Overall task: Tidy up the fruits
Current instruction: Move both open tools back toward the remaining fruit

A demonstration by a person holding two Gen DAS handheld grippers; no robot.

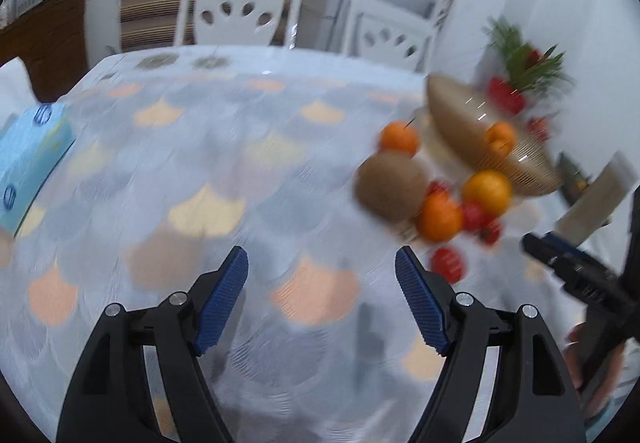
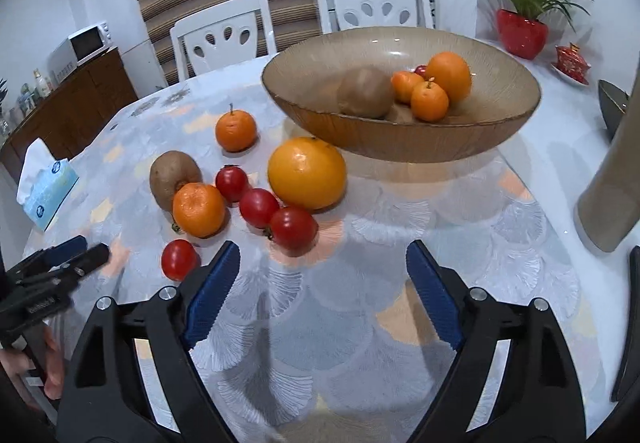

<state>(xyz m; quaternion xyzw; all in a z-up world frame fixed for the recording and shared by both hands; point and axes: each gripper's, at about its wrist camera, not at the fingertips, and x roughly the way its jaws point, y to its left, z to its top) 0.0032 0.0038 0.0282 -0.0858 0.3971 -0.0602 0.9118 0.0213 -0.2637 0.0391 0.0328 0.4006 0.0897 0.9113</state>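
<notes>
A brown glass bowl (image 2: 400, 139) holds a kiwi (image 2: 364, 91), an orange (image 2: 450, 75), two mandarins and a small red fruit. On the cloth in front of it lie a big orange (image 2: 307, 173), a kiwi (image 2: 170, 175), two mandarins (image 2: 199, 209) (image 2: 236, 130) and several red tomatoes (image 2: 292, 230). My right gripper (image 2: 322, 267) is open just short of the tomatoes, nothing between its fingers. My left gripper (image 1: 322, 275) is open and empty over bare cloth, left of the blurred fruit pile (image 1: 438, 215) and bowl (image 1: 460, 131).
A blue tissue box (image 2: 50, 189) sits at the table's left edge. White chairs (image 2: 224, 33) stand behind the table. A red potted plant (image 2: 522, 31) and a red lidded dish (image 2: 570, 61) are at the back right; a tan cylinder (image 2: 608, 179) stands at the right.
</notes>
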